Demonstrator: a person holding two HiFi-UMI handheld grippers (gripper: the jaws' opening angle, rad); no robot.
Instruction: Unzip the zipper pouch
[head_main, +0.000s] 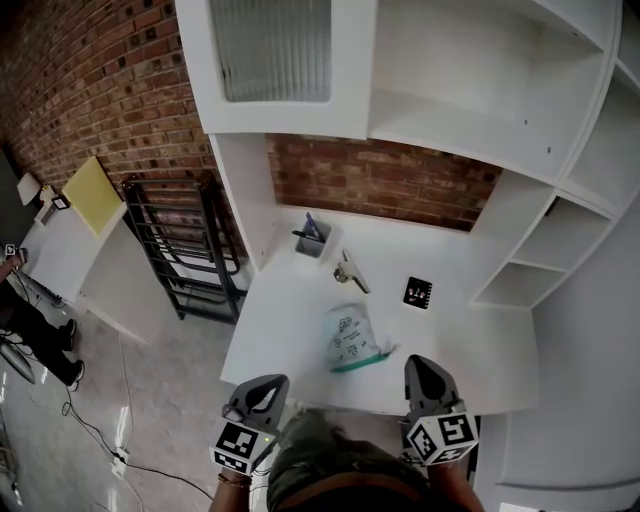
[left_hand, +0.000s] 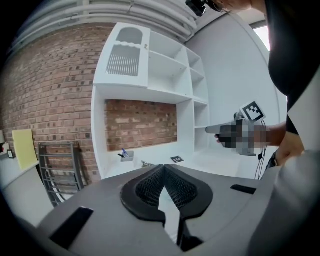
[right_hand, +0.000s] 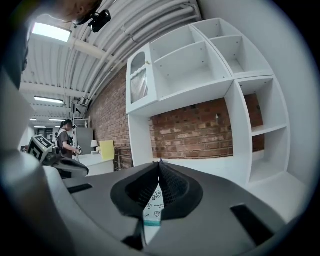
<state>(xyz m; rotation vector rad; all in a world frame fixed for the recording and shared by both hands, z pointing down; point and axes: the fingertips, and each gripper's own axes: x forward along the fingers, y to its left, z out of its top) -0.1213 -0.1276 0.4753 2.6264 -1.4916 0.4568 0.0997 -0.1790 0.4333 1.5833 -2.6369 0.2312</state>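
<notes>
A pale printed zipper pouch (head_main: 350, 338) lies flat on the white desk (head_main: 290, 320) near its front edge, with its teal zipper band toward the person. At 8 o'clock from the pouch, the left gripper (head_main: 264, 384) hangs clear of it, jaws together on nothing. At 4 o'clock the right gripper (head_main: 420, 364) is likewise closed and empty. Farther back on the desk sit a small metal object (head_main: 350, 272) at 12 o'clock, a black marker card (head_main: 417, 292) at 1 o'clock and a grey pen holder (head_main: 312, 238) at 11 o'clock, all beneath a brick wall (head_main: 390, 185).
</notes>
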